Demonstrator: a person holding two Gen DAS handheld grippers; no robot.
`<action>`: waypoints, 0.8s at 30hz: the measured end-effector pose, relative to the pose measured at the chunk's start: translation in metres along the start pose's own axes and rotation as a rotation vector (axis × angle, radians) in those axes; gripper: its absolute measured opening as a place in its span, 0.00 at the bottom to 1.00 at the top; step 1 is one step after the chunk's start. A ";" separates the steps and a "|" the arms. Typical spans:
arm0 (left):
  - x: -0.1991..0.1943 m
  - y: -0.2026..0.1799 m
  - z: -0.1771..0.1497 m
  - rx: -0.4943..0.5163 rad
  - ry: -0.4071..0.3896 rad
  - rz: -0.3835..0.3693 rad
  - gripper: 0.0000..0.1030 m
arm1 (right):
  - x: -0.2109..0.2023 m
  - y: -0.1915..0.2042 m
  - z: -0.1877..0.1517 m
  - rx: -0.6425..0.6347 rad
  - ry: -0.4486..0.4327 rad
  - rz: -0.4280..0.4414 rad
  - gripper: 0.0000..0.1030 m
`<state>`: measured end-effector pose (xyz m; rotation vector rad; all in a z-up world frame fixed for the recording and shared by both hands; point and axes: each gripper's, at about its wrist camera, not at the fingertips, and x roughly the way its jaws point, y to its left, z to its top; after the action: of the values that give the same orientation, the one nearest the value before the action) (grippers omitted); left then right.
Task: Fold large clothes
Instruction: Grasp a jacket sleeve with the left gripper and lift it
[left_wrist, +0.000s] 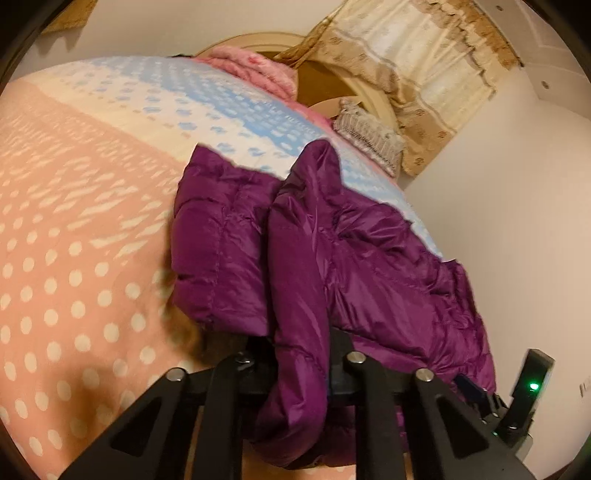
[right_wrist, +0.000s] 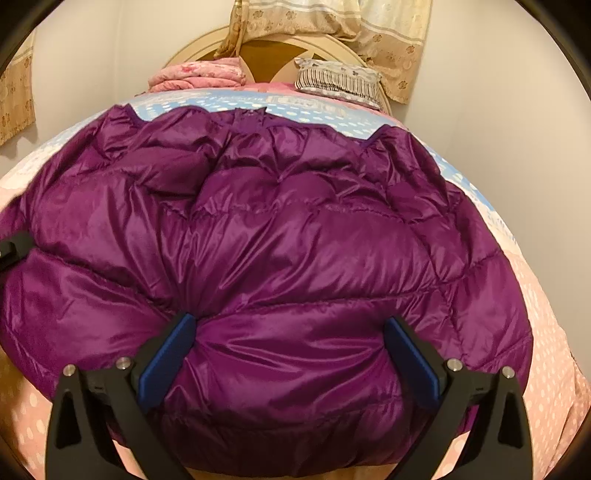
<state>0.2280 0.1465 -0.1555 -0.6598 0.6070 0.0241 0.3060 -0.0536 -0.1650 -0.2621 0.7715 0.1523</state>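
Note:
A shiny purple quilted down jacket (right_wrist: 295, 221) lies spread on the bed and fills most of the right wrist view. In the left wrist view a fold of the jacket (left_wrist: 369, 266) rises and runs down between the fingers. My left gripper (left_wrist: 299, 343) is shut on that fold at the jacket's edge. My right gripper (right_wrist: 291, 325) stands wide open over the near part of the jacket. Its blue pads (right_wrist: 170, 354) sit on either side of a puffy bulge, with the tips dug into the fabric. The jacket's near hem is hidden under the fingers.
The bed cover (left_wrist: 74, 258) is pink with white dots near me and blue and white farther off. A folded pink blanket (right_wrist: 199, 75) and a striped pillow (right_wrist: 340, 81) lie by the round headboard (right_wrist: 266, 59). A curtain (right_wrist: 369, 29) hangs behind it. A wall (left_wrist: 498, 221) runs close along one side of the bed.

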 end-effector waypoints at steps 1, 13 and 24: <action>-0.004 -0.001 0.001 0.009 -0.017 -0.015 0.11 | 0.000 0.001 0.000 -0.008 0.003 -0.006 1.00; -0.068 0.028 0.028 -0.041 -0.107 -0.096 0.07 | -0.013 0.062 0.005 -0.082 -0.013 -0.054 1.00; -0.127 -0.048 0.071 0.252 -0.205 -0.064 0.07 | -0.090 0.032 -0.002 -0.047 -0.140 0.229 1.00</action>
<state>0.1698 0.1710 -0.0162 -0.4257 0.3826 -0.0434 0.2334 -0.0267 -0.1085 -0.2046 0.6580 0.4016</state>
